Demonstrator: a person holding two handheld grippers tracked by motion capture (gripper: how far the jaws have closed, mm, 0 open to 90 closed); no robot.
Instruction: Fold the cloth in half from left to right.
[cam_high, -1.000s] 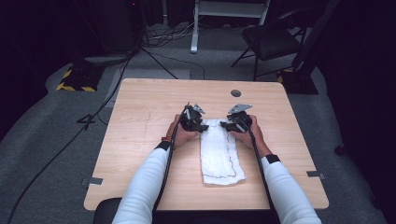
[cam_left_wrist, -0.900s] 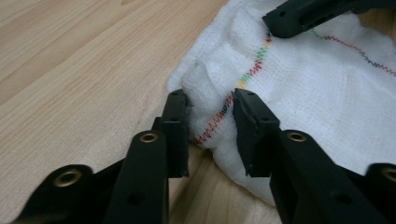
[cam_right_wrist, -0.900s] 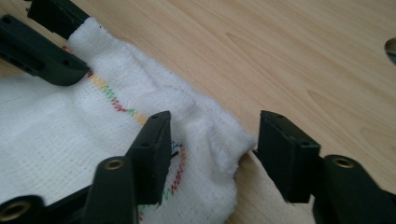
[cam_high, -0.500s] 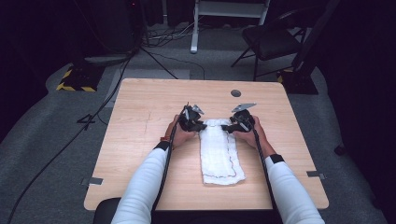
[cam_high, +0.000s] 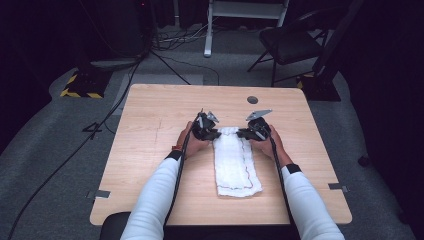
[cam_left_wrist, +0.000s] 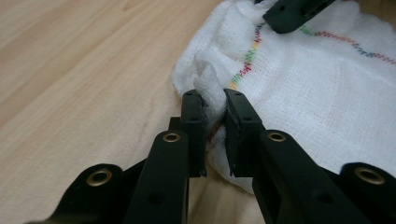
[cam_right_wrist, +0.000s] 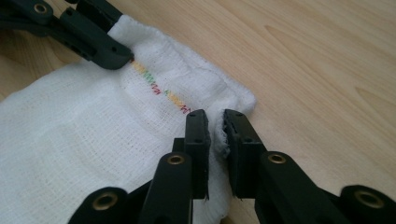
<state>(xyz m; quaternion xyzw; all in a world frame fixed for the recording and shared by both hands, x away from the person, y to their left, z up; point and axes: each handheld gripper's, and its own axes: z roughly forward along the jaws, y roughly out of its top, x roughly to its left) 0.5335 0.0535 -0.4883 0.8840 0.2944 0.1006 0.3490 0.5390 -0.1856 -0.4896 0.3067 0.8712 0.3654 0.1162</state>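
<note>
White cloth (cam_high: 235, 160) lies lengthwise on the table (cam_high: 150, 125). Left tongs (cam_left_wrist: 215, 105) and right tongs (cam_right_wrist: 215, 122) have just been closing, each now clenched on a far corner, so the cloth appears ready for lifting or folding.

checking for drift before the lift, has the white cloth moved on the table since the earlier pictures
No. The white cloth lies in the same place, its far end just as short of the dark round spot on the wooden table.
</note>
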